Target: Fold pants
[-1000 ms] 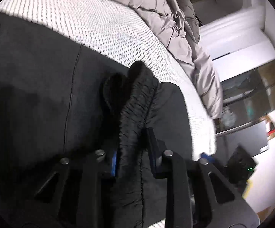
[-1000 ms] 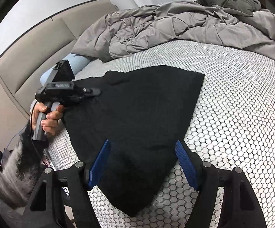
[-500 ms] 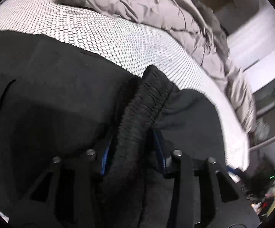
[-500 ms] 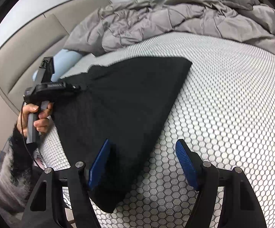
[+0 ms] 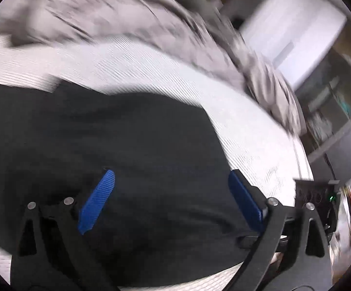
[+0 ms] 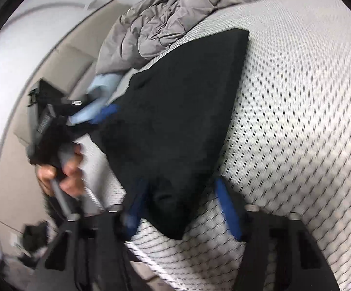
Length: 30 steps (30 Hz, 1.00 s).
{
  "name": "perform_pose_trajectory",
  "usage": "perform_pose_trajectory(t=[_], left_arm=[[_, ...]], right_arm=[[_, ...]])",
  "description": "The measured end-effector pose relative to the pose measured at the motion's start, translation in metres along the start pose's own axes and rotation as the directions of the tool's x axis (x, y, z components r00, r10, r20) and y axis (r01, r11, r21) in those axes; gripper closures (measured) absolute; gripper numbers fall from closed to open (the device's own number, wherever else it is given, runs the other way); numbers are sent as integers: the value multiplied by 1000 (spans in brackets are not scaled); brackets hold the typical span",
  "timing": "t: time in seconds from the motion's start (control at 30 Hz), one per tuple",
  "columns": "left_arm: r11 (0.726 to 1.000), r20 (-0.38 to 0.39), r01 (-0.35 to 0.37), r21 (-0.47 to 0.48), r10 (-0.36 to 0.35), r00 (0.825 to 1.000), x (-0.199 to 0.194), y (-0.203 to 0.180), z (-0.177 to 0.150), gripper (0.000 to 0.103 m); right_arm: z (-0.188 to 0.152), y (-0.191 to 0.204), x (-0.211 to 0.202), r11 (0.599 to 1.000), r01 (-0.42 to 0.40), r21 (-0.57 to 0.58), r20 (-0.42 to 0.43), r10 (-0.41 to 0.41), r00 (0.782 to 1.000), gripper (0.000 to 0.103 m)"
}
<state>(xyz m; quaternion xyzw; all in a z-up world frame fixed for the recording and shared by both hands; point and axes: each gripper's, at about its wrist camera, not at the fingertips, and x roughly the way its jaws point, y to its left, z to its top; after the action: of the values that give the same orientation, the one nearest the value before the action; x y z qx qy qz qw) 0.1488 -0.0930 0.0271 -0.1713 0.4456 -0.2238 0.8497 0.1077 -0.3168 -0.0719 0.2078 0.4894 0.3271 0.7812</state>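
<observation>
While the left tool [image 5: 170,201] opens empty above the black pants [image 6: 175,111] folded on the bed [image 6: 296,121], the right tool [image 6: 182,208] is closing around their near corner, likely for another fold.

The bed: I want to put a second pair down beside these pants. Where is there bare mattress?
Free: the wide white mesh mattress beside the black pants, running up to the grey duvet. Crowded: the headboard side, where the left claw and the hand holding it work beside a blue pillow.
</observation>
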Motion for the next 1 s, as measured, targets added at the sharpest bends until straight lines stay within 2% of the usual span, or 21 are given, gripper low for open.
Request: perform_pose_trajectory(t=[0.03, 0.1, 0.13, 0.23, 0.33, 0.4, 0.43, 0.47, 0.53, 0.57, 0.63, 0.7, 0.77, 0.87, 0.9, 1.0], left_arm=[[1000, -42, 9, 17, -8, 999, 17, -13, -4, 10], [998, -128, -21, 61, 29, 991, 60, -35, -7, 10], [991, -131, -88, 101, 101, 986, 75, -46, -9, 10], [975, -113, -162, 149, 179, 977, 93, -63, -6, 8], [976, -112, -179, 124, 193, 975, 100, -69, 0, 8], [981, -114, -164, 104, 175, 978, 102, -69, 5, 8], [985, -119, -152, 87, 161, 980, 93, -66, 3, 10], [989, -120, -130, 66, 137, 983, 68, -53, -9, 12], [995, -89, -97, 38, 100, 991, 38, -38, -19, 12], [993, -58, -104, 51, 107, 993, 24, -37, -27, 12], [981, 1, -129, 144, 131, 991, -1, -49, -47, 12], [959, 25, -121, 257, 119, 993, -12, -67, -64, 11], [921, 46, -114, 373, 104, 993, -16, -88, -85, 12], [904, 32, -82, 420, 75, 997, -12, -107, -108, 18], [899, 23, -71, 433, 67, 997, -10, -112, -113, 24], [870, 31, -82, 486, 76, 997, -3, -125, -127, 33]], right_arm=[[-2, -1, 1, 1000, -13, 18, 0, 13, 1000, 75], [-5, -4, 6, 999, 3, 43, -4, -2, 1000, 81], [-7, -5, 6, 998, 5, 58, -1, -5, 1000, 85], [-18, -8, -1, 996, -12, 93, 1, 12, 1000, 93], [-36, -3, -5, 996, -27, 84, -40, 31, 999, 96], [-44, 7, -3, 999, -17, 36, -92, 20, 996, 97], [-47, 12, -7, 1000, -8, 1, -96, 8, 995, 96], [-48, 18, -14, 999, 1, -34, -84, -4, 996, 93], [-45, 23, -36, 998, 19, -61, -17, -20, 1000, 86], [-44, 22, -46, 998, 18, -62, 12, -18, 1000, 77], [-36, 14, -66, 998, 57, -39, 109, -52, 993, 64], [-28, 4, -73, 998, 70, -1, 137, -70, 988, 63], [-16, -5, -76, 998, 57, 36, 170, -62, 983, 63], [-7, -12, -74, 997, 74, 38, 198, -80, 977, 63], [-3, -17, -74, 997, 70, 43, 199, -78, 977, 63], [0, -23, -62, 997, 50, 64, 187, -62, 981, 63]])
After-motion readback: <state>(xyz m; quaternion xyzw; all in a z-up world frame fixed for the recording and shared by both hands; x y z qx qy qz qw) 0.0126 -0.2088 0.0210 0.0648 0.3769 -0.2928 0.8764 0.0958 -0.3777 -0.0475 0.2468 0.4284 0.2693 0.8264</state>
